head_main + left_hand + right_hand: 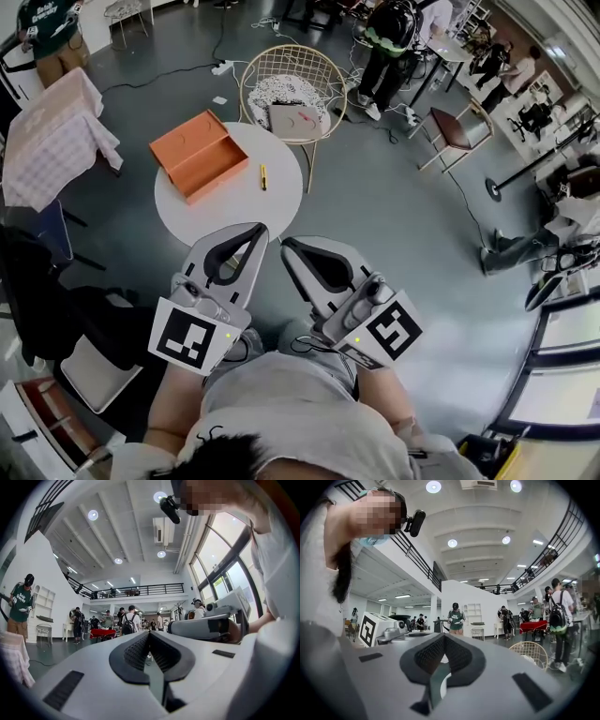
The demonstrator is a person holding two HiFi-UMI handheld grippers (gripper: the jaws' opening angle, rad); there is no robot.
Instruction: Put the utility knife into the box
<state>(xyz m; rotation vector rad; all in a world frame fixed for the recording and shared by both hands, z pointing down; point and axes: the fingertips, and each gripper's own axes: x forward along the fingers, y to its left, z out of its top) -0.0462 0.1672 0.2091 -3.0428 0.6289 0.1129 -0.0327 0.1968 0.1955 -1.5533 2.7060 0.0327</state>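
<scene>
In the head view a small yellow utility knife (263,176) lies on the round white table (234,214), just right of an open orange box (199,155) that looks empty. Both grippers are held low, close to the person's body and short of the table. My left gripper (262,228) points toward the table's near edge, its jaws closed together with nothing between them. My right gripper (286,242) sits beside it, also shut and empty. The left gripper (149,632) view and the right gripper (443,636) view look out across the hall, with neither the knife nor the box in sight.
A gold wire chair (286,89) holding a grey pad stands right behind the table. A table draped in pink checked cloth (52,141) is at the left, and a brown chair (455,131) at the right. Cables cross the grey floor. Several people stand around the hall.
</scene>
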